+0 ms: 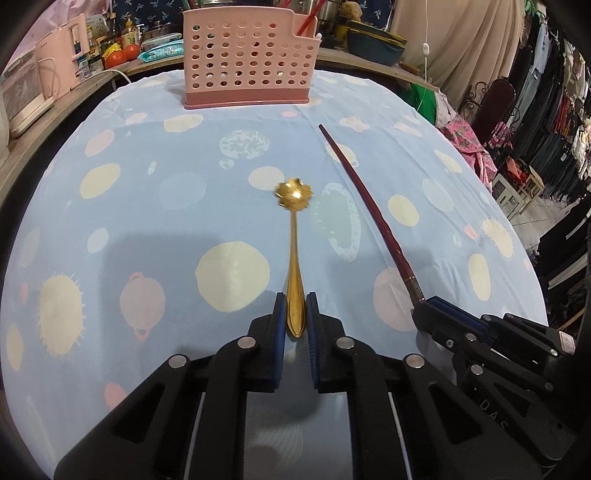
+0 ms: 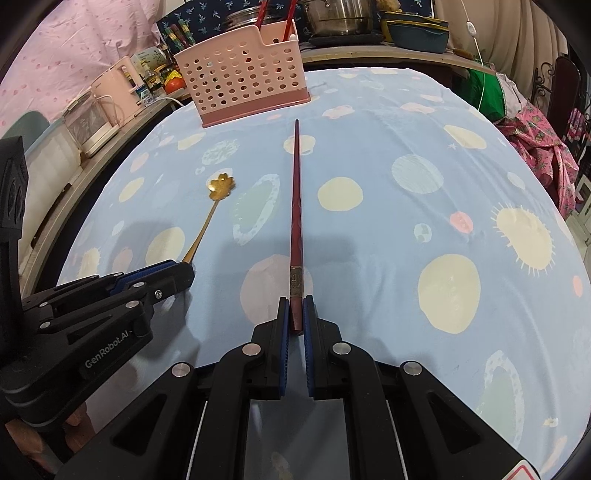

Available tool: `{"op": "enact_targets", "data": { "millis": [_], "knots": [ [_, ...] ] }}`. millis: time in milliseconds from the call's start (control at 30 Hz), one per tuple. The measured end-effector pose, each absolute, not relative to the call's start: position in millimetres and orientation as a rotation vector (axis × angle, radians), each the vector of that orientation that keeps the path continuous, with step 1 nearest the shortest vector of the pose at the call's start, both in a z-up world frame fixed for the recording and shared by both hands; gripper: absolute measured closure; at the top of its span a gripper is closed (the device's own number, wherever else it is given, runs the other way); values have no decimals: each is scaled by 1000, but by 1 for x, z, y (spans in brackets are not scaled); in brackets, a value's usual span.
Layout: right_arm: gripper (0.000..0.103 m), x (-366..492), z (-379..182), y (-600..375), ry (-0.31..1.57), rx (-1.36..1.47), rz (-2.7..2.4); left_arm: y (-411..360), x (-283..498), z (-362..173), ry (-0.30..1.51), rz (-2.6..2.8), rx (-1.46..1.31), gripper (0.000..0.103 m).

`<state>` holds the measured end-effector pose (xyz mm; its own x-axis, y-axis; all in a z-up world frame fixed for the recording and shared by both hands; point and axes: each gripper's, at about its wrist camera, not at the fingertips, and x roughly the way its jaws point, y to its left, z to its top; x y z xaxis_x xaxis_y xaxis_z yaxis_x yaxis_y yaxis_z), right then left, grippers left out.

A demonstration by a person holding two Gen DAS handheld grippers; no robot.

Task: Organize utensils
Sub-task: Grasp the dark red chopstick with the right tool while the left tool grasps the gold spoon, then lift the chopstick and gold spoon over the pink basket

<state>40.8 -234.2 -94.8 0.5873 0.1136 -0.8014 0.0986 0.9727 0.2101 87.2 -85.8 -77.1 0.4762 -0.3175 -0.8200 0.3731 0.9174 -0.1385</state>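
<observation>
My left gripper (image 1: 295, 301) is shut on the handle end of a gold spoon (image 1: 294, 236) with a flower-shaped bowl, which points away over the table. My right gripper (image 2: 296, 306) is shut on the thick end of a dark red chopstick (image 2: 296, 206), which points toward the pink perforated utensil holder (image 2: 245, 79). The holder (image 1: 249, 59) stands upright at the far edge of the table and has red chopsticks in its right compartment. The right gripper (image 1: 430, 304) shows in the left wrist view, and the left gripper (image 2: 186, 267) in the right wrist view.
The table is covered by a light blue cloth (image 1: 147, 206) with pastel circles. Behind it a shelf holds pink appliances (image 1: 48, 81), jars, pots (image 2: 340, 16) and a blue dish (image 1: 373, 44). Clothes racks (image 1: 554, 122) stand to the right.
</observation>
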Motion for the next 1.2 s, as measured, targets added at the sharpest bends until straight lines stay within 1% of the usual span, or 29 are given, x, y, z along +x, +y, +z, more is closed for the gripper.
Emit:
{"op": "enact_targets", "data": {
  "millis": [367, 633, 667, 700, 1200],
  "knots": [
    [96, 30, -76, -229, 907, 249, 30, -69, 82, -48, 924, -410, 22, 93],
    [96, 26, -35, -233, 813, 271, 46, -61, 82, -19, 857, -399, -9, 95],
    [96, 25, -31, -234, 803, 274, 49, -59, 83, -15, 850, -397, -13, 99],
    [96, 25, -24, -234, 788, 275, 52, -57, 84, -10, 840, -397, -20, 102],
    [96, 33, 50, -245, 646, 312, 100, -39, 100, 42, 745, -355, -10, 102]
  ]
}}
